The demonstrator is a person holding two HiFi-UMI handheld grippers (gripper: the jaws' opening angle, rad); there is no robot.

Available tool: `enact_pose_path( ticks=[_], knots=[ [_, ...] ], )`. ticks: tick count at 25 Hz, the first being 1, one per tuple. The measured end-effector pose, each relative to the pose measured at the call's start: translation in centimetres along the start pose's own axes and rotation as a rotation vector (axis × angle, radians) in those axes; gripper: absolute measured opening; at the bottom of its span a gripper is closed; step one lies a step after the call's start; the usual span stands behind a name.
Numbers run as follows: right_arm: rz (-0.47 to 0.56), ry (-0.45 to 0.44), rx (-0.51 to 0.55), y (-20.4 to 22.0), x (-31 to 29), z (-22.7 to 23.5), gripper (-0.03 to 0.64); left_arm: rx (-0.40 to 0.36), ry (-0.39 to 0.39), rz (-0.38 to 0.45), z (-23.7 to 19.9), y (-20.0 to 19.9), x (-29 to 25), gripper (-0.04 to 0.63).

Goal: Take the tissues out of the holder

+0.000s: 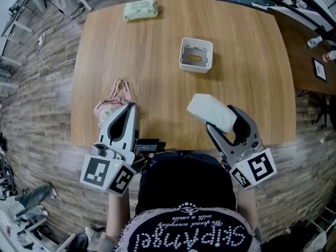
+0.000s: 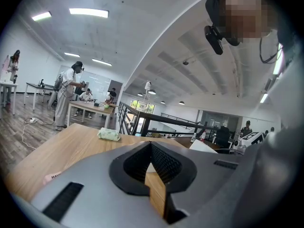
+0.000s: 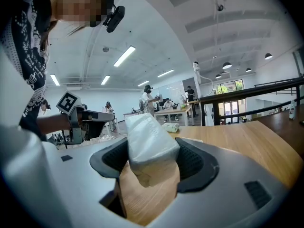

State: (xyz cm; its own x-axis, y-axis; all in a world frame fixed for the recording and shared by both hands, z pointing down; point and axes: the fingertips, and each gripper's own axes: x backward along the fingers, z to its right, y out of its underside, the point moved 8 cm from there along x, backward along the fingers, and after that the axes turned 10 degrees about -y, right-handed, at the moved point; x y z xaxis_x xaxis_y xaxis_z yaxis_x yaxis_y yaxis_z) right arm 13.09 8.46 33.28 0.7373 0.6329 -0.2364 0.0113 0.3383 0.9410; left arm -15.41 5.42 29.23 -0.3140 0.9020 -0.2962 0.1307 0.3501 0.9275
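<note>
One soft, crinkled white tissue pack (image 1: 211,112) sits clamped in right tongs (image 1: 223,121) above wood-grain tabletop (image 1: 152,72); left tongs (image 1: 131,105) pinched together, empty; square white holder (image 1: 197,41) stands apart.

tissues (image 1: 211,112): soft white pack, out of the holder, pinched in right gripper (image 1: 219,117), tilted, near table's (image 1: 152,83) front edge | holder (image 1: 196,55): white square box, upright, open top, mid-table, well apart

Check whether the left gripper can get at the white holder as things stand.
Probably yes. The left gripper is empty with its jaws together, and only bare table lies between it and the holder. It would need to open first.
</note>
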Motion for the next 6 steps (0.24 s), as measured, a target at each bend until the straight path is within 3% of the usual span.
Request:
enact_pose_path(
  ticks=[6],
  knots=[
    [0.001,0.009,0.0,-0.08,0.06,0.06,0.307,-0.002,0.0,0.006,0.13,-0.28,0.1,0.005]
  ],
)
